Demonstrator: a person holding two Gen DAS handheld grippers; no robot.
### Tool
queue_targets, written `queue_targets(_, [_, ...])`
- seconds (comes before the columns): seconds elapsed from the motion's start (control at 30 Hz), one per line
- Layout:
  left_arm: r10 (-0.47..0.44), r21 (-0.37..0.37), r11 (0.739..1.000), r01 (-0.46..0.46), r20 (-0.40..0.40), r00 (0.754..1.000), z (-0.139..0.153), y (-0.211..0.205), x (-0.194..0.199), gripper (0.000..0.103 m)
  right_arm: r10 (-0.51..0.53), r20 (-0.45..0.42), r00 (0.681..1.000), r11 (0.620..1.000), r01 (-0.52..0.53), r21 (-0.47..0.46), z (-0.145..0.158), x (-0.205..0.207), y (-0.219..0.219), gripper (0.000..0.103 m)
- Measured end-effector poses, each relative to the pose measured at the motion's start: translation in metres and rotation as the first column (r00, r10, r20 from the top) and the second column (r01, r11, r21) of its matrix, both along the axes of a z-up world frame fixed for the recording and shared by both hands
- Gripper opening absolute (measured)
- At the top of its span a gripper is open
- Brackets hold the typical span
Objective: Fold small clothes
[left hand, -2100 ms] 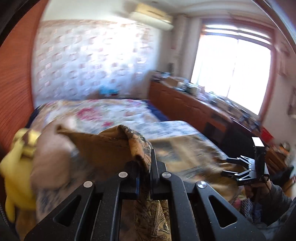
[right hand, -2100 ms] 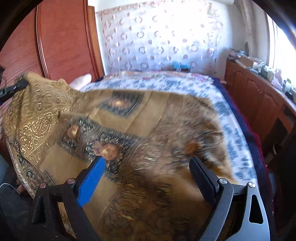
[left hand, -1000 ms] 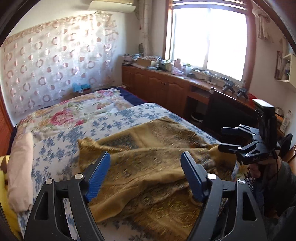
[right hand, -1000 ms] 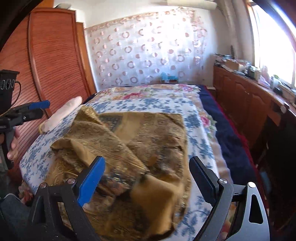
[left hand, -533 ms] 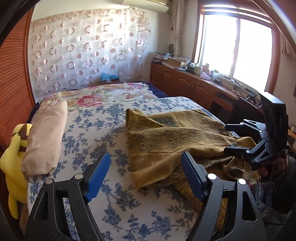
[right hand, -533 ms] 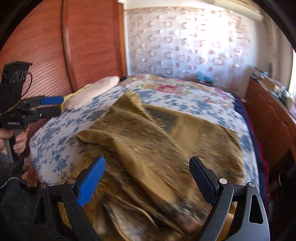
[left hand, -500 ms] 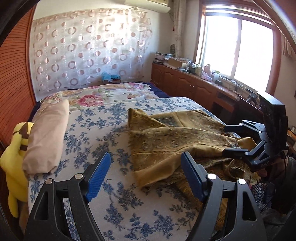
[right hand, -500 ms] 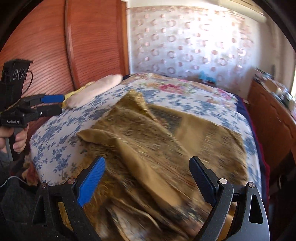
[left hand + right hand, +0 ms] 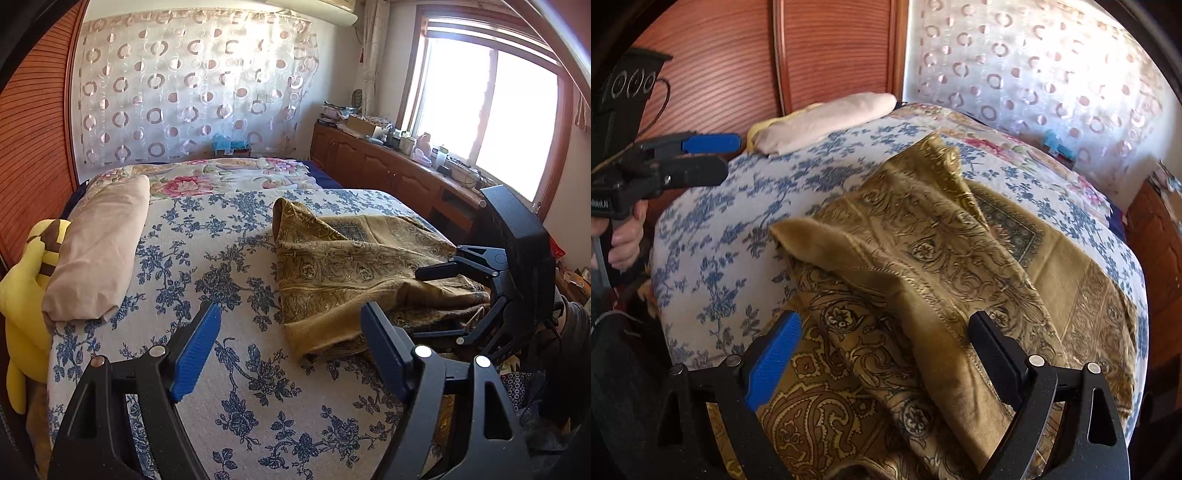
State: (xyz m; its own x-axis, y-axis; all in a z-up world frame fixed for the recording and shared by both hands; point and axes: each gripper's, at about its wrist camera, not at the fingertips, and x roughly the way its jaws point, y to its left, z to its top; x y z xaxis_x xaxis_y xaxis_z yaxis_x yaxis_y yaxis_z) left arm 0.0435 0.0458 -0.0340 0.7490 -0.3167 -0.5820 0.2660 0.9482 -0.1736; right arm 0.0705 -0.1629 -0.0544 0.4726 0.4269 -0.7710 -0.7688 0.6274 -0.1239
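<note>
A gold-brown patterned cloth (image 9: 354, 266) lies rumpled and partly folded over itself on the bed's right half, and in the right wrist view (image 9: 923, 266) it fills the middle. My left gripper (image 9: 291, 339) is open and empty above the bedsheet, to the left of the cloth's near corner; it also shows in the right wrist view (image 9: 720, 157). My right gripper (image 9: 884, 345) is open and empty just above the cloth's near edge. It shows in the left wrist view (image 9: 424, 306) at the cloth's right side.
The bed (image 9: 207, 258) has a blue-flowered white sheet. A beige pillow (image 9: 99, 251) and a yellow plush toy (image 9: 26, 295) lie at its left edge by the wooden wall. A wooden cabinet (image 9: 388, 173) cluttered with items runs under the window on the right.
My left gripper let go of the cloth and opened, then swung left over the bare sheet. The cloth dropped onto the bed in a loose fold. My right gripper moved closer over its near edge.
</note>
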Motion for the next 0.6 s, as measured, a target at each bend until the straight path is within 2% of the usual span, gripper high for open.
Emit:
queue_targets(0.1, [-0.001,-0.003,1.0,0.001,-0.006,1.0,-0.002,0.0,0.001,0.079,0.003,0.027,1.0,0.999,-0.002,-0.042,-0.004,-0.002,0.006,0.091])
queue_targets(0.17, [-0.002,-0.005,1.0,0.002,-0.007,1.0,-0.003,0.0,0.001,0.079,0.003,0.031,1.0,0.998,-0.001,-0.059,-0.006,-0.001,0.009,0.073])
queue_targets(0.2, [-0.003,-0.006,1.0,0.003,-0.007,1.0,-0.003,0.0,0.0,0.079,0.003,0.025,1.0,0.998,-0.002,-0.057,-0.005,0.0,0.008,0.067])
queue_targets(0.27, [-0.003,-0.007,1.0,0.003,-0.007,1.0,-0.004,0.0,0.0,0.079,0.009,0.007,1.0,0.999,-0.008,-0.038,-0.003,0.005,0.007,0.03])
queue_targets(0.33, [-0.004,-0.007,1.0,0.004,-0.006,1.0,-0.004,0.0,0.0,0.079,-0.002,0.014,1.0,1.0,0.002,-0.013,0.001,0.008,0.004,0.008])
queue_targets(0.47, [-0.004,-0.009,1.0,0.004,-0.009,1.0,-0.005,0.001,0.0,0.079,-0.093,0.064,0.994,0.99,0.086,0.11,0.03,0.02,-0.022,0.005])
queue_targets(0.6, [-0.008,-0.017,1.0,0.007,-0.014,1.0,-0.006,0.0,0.001,0.079,-0.272,0.098,0.957,0.938,0.241,0.248,0.068,0.041,-0.07,0.005])
